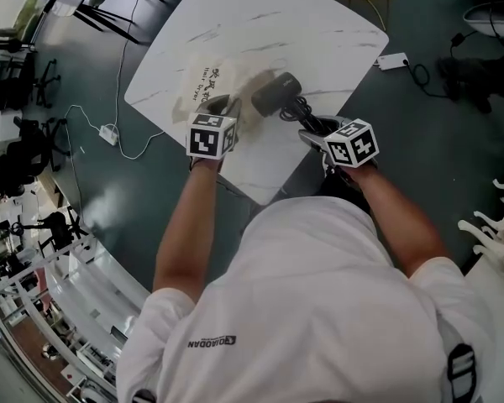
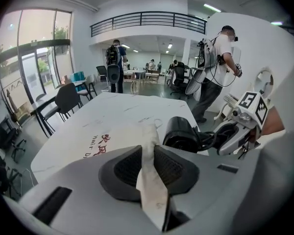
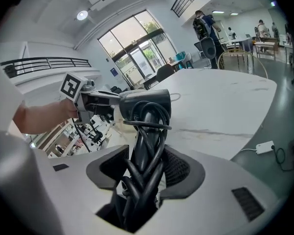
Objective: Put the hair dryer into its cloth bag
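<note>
shirt [image 1: 319, 309]: white, short-sleeved | left gripper [image 2: 148, 166], right gripper [image 3: 144, 168]: grey, marker cubes [image 1: 212, 135]

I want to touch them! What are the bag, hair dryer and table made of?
Bag: looks like soft cream cloth; it creases and folds.
Hair dryer: probably matte black plastic, smooth and dark.
Table: white with grey veins, like marble, maybe only printed.

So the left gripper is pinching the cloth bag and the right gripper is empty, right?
The left gripper does pinch the cloth bag, but the right gripper isn't empty: it grips the hair dryer by its cord-wrapped handle, as the right gripper view shows.
</note>
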